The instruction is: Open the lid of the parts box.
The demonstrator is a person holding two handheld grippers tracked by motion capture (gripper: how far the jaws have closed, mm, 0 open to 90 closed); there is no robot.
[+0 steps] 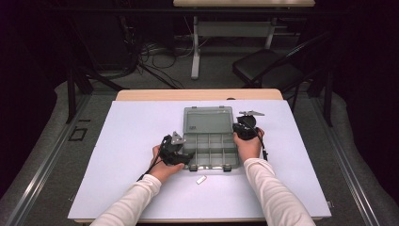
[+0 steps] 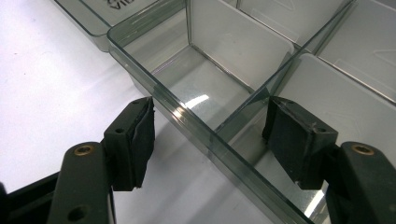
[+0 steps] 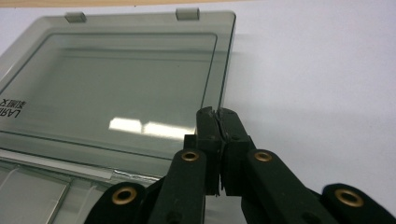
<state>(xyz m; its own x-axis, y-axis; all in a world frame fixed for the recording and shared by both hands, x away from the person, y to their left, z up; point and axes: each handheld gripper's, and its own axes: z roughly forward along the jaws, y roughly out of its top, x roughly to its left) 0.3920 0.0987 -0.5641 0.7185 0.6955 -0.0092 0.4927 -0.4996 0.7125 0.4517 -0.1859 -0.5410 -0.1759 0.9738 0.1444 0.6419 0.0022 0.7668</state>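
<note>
Now | I see left gripper (image 2: 210,140) spread, straddling near-left wall of organizer box (image 1: 210,147) | right gripper (image 3: 218,116) pressed together, empty, at right edge of open lid (image 3: 116,88)

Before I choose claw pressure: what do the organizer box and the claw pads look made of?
The organizer box looks like smoky transparent hard plastic: glossy, and the table shows through its walls. The left claw pads look like matte black rubber or foam, frayed at the edges.
</note>
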